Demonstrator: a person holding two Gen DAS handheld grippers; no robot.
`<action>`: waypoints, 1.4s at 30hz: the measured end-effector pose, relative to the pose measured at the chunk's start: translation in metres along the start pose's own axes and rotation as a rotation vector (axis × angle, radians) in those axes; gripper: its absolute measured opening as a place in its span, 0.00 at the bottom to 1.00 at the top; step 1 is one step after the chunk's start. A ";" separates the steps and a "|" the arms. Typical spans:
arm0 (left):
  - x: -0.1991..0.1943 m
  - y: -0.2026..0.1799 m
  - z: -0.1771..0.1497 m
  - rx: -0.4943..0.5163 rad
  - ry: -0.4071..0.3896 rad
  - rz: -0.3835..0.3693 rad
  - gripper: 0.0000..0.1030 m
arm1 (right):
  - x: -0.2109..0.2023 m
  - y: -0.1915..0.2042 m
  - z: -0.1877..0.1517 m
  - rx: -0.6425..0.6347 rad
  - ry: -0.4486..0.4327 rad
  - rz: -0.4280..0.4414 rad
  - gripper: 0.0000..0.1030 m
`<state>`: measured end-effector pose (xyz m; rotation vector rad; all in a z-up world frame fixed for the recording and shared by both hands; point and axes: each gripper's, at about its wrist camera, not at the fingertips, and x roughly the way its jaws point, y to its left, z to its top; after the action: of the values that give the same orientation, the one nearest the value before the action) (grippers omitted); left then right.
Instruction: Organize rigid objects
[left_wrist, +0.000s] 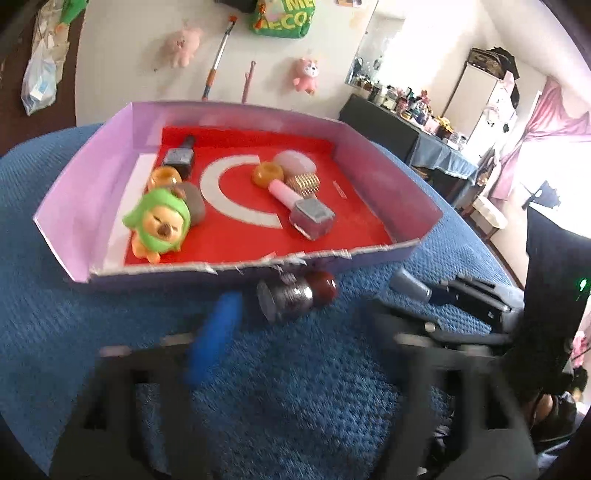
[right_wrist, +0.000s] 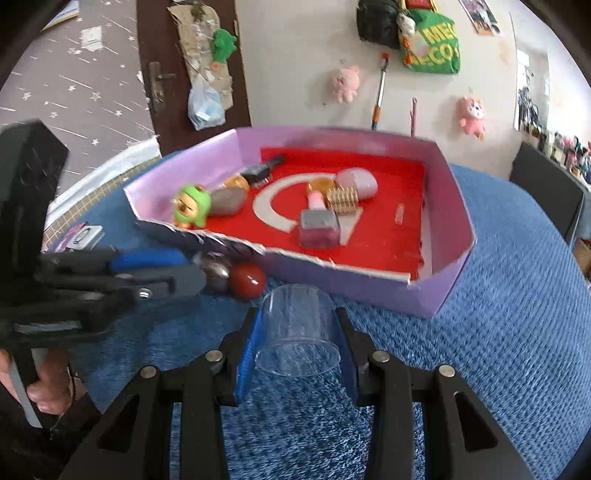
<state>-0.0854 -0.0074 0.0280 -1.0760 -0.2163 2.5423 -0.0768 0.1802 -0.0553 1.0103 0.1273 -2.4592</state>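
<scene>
A purple box (left_wrist: 85, 199) (right_wrist: 454, 206) with a red floor rests on the blue blanket. It holds a green-hooded figurine (left_wrist: 159, 225) (right_wrist: 190, 206), a grey stone (right_wrist: 227, 201), amber rings, square-capped bottles (left_wrist: 312, 219) and a gold ribbed piece (right_wrist: 343, 199). A silver bottle with a dark red round end (left_wrist: 295, 297) (right_wrist: 245, 280) lies on the blanket against the box's near wall. My left gripper (left_wrist: 303, 325) (right_wrist: 188, 269) stands open, its fingers on either side just short of that bottle. My right gripper (right_wrist: 298, 321) is shut on a clear plastic cup (right_wrist: 297, 343) lying on its side.
Pink plush toys (right_wrist: 471, 114), a brush (right_wrist: 380, 88) and a green bag (right_wrist: 432, 44) hang on the white wall behind. A small silver tin (right_wrist: 85, 236) lies left of the box. A dark table with many small bottles (left_wrist: 402, 103) stands at right.
</scene>
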 end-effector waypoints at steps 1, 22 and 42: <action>-0.001 0.001 0.001 -0.003 -0.005 -0.002 0.85 | 0.001 0.000 -0.001 -0.002 0.000 -0.002 0.40; 0.002 0.014 -0.003 -0.022 0.018 0.033 0.84 | -0.004 0.003 0.008 0.001 -0.028 -0.033 0.62; -0.026 0.040 -0.010 -0.020 -0.022 0.172 0.84 | -0.014 0.046 0.017 -0.010 -0.070 0.115 0.62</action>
<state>-0.0726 -0.0544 0.0276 -1.1182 -0.1617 2.7109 -0.0581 0.1405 -0.0290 0.9010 0.0567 -2.3835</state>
